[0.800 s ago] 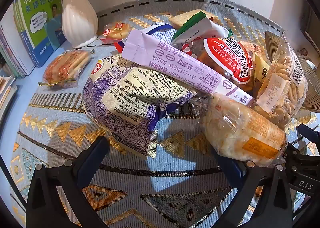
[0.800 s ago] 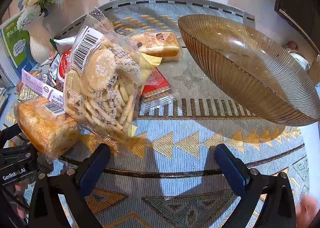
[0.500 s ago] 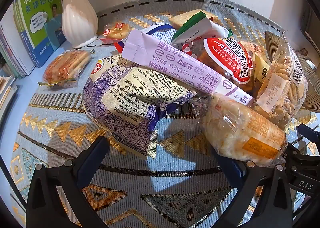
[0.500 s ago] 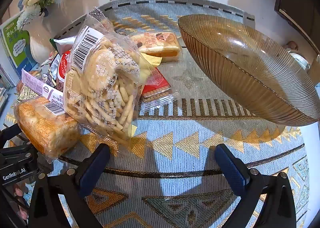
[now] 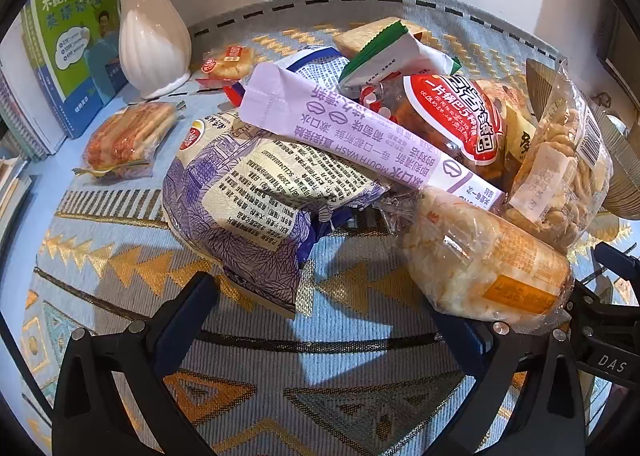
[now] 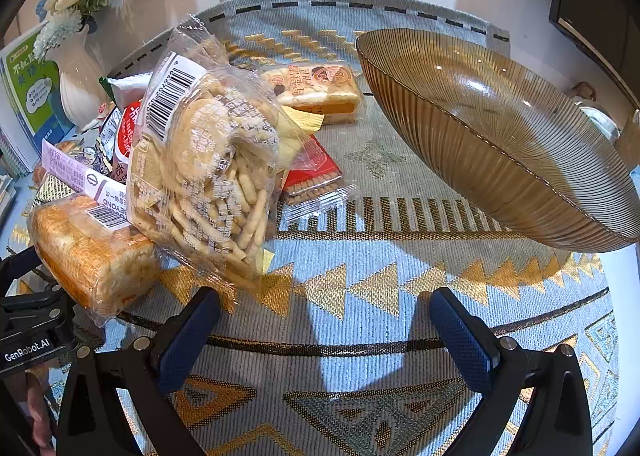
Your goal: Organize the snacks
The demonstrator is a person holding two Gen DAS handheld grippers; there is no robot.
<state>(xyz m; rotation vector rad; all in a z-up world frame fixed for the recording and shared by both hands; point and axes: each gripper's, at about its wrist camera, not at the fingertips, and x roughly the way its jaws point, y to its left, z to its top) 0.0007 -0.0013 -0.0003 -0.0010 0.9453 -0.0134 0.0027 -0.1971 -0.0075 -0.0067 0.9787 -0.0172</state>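
With both the left gripper [image 5: 316, 320] and right gripper [image 6: 324, 320] spread apart and empty at lower frame, pulling one snack from the leaning pile [image 5: 360, 160] at centre risks toppling the biscuit bag [image 6: 208, 172].

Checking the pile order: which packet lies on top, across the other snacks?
The long lilac mouthwash sachet, lying diagonally over the purple bag and red-labelled packet.

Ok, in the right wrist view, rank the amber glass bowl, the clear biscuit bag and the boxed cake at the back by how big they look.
1. Amber glass bowl.
2. Clear biscuit bag, though it sits nearer the camera, so its true size is unsure.
3. Boxed cake, farthest away.
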